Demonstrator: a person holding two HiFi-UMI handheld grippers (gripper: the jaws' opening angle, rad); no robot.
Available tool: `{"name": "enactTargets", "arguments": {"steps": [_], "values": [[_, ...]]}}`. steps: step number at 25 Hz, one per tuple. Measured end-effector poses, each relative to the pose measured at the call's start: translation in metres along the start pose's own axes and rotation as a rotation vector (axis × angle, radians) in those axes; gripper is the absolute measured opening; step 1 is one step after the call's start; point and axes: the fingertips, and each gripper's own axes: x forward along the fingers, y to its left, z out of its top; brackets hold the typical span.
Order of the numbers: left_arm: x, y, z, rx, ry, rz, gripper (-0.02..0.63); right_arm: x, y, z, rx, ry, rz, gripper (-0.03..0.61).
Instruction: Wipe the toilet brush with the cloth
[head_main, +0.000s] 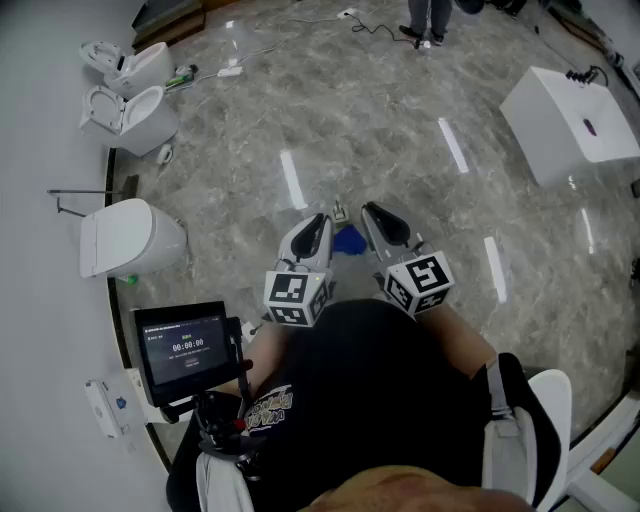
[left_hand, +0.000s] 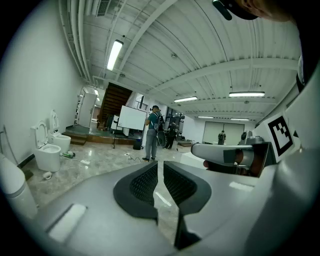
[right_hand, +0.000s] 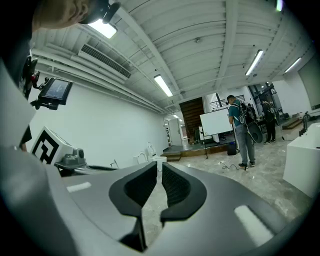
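Observation:
A blue cloth (head_main: 349, 240) lies on the marble floor between my two grippers in the head view. Just beyond it stands a small white object (head_main: 340, 212), possibly the toilet brush, too small to tell. My left gripper (head_main: 322, 222) hovers just left of the cloth, my right gripper (head_main: 371, 211) just right of it. Both point forward, nearly level. In the left gripper view the left gripper (left_hand: 161, 167) has its pads nearly touching, with nothing between them. The right gripper view shows the same for the right gripper (right_hand: 160, 167). Neither gripper view shows cloth or brush.
Three white toilets (head_main: 135, 112) (head_main: 125, 65) (head_main: 130, 238) line the left wall. A white box (head_main: 570, 120) stands at the far right. A small monitor (head_main: 185, 345) is mounted at my left. A person (head_main: 428, 25) stands far ahead, with cables (head_main: 375, 28) on the floor.

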Motion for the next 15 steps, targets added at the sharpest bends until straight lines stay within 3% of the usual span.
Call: {"name": "enactTargets", "arguments": {"steps": [15], "values": [[0.0017, 0.0014, 0.0016, -0.003, -0.002, -0.004, 0.037, 0.0017, -0.0025, 0.0036, 0.003, -0.012, -0.008, 0.029]]}}
